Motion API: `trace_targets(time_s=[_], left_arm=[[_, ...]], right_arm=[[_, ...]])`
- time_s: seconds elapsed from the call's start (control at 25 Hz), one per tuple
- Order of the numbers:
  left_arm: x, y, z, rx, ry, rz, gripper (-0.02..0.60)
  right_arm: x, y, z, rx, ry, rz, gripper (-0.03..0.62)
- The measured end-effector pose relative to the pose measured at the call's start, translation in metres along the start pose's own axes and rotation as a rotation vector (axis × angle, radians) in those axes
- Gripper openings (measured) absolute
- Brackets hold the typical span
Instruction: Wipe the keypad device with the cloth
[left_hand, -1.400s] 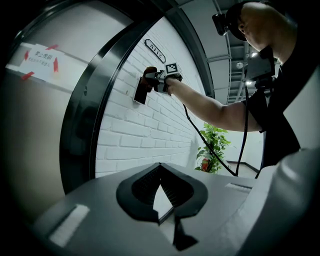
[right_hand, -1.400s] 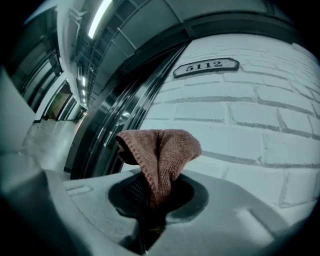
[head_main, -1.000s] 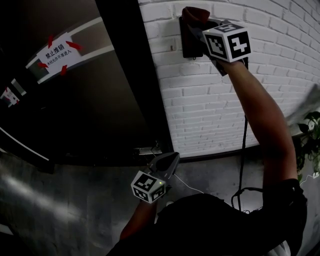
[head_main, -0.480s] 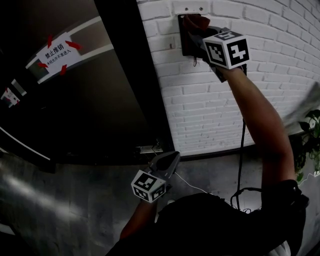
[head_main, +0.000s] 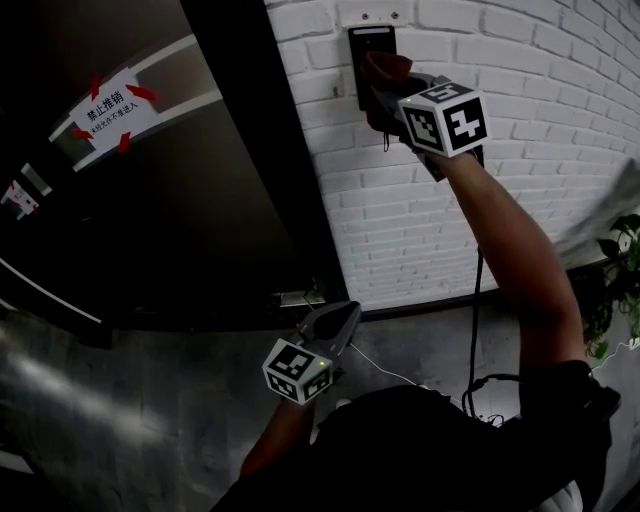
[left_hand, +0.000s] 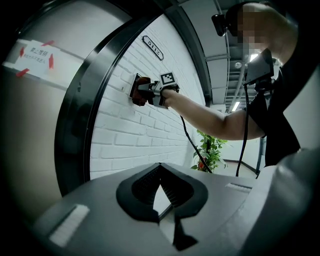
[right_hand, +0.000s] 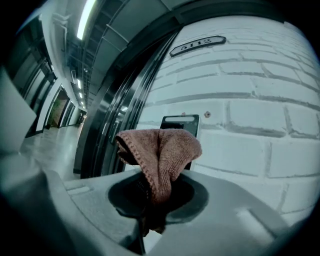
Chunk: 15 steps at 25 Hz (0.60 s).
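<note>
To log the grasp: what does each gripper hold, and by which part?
The right gripper pinches the cloth by its bunched lower end; the left gripper holds nothing.

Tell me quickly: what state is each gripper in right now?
Left gripper: shut, empty, held low.
Right gripper: shut on the cloth, up at the keypad device.

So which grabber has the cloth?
The right gripper, raised at the wall keypad, pinches the reddish-brown cloth; the left gripper hangs low with nothing in it.
</note>
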<state>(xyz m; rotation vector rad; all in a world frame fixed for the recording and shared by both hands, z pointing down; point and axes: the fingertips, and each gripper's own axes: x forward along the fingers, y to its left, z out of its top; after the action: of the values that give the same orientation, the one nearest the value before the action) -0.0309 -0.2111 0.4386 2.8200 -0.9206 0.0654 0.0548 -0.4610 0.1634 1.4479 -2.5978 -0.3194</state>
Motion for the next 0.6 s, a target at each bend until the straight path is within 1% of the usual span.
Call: trace_targets(time_s=[0.6], left_arm=[[-0.003, -0.002, -0.001, 0.005, 0.011, -0.009, 0.017]], right_arm=[[0.002, 0.012, -0.045, 0.04, 0.058, 0.01, 0.046]])
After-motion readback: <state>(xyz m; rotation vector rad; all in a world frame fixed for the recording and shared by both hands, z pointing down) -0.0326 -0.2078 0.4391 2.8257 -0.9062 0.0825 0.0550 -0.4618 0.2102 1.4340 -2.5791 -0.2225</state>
